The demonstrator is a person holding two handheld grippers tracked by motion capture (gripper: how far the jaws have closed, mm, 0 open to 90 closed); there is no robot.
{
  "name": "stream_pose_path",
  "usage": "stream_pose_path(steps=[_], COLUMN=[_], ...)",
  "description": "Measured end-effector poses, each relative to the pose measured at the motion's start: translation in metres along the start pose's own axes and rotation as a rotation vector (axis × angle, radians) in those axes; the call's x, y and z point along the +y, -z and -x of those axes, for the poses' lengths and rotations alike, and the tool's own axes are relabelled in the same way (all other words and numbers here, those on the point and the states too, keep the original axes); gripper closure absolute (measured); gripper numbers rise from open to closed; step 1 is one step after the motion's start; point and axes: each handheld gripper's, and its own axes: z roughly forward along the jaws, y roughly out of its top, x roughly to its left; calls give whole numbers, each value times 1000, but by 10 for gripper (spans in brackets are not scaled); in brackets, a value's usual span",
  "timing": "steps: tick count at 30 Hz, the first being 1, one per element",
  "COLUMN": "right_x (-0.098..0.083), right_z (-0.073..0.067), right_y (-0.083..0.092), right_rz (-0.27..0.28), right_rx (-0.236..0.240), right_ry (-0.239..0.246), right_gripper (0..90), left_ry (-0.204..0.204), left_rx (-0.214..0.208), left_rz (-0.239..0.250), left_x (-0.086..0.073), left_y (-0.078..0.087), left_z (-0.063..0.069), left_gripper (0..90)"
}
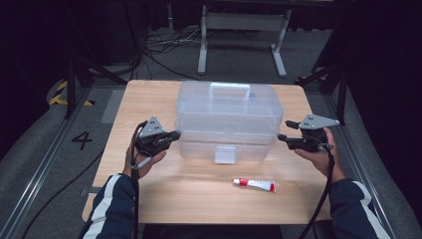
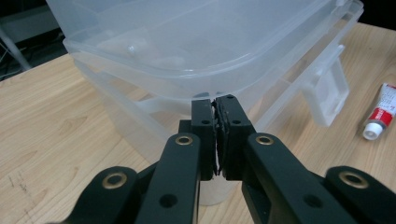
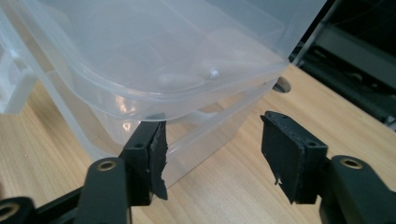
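Two grippers flank the clear plastic box [image 1: 226, 119] at frame centre: the left gripper [image 2: 215, 140] clenched on nothing, the right gripper [image 3: 212, 158] spread wide. Judging by this, opening the latch [image 1: 225, 154] comes next, requiring a precise reach.

The large clear plastic storage box with a lid and top handle [image 1: 226, 119] is taking up the middle of the light wooden surface [image 1: 149, 194], blocking any straight path between its two sides. The left claw [image 1: 175, 135] is sitting just beside the box's left wall, the right claw [image 1: 282, 131] just beside its right wall. In front of the box bare wood is lying open, broken by a small white tube with a red cap [image 1: 254, 184].
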Motion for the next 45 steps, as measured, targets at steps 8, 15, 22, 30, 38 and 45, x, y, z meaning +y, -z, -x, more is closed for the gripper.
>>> stream_pose_path(steps=[8, 15, 22, 30, 38, 45], right_x=[5, 12, 16, 19, 25, 30], right_z=[-3, -8, -10, -9, -10, -17], right_y=[7, 7, 7, 6, 4, 2], right_rz=[93, 141, 194, 224, 240, 249], right_rx=[-64, -117, -166, -186, -209, -247], right_ry=[14, 47, 75, 68, 65, 100], right_gripper=[513, 590, 635, 649, 669, 701], left_ry=[-19, -41, -40, -56, -77, -80], left_rx=[-4, -15, -34, -39, -32, -44], left_rz=[-23, -41, -42, -51, -66, -58], left_x=[0, -4, -4, -3, -1, -2], left_y=[-2, -3, -5, -5, -6, -6], left_z=[5, 6, 8, 10, 14, 14], left_gripper=[820, 783, 748, 720, 664, 626])
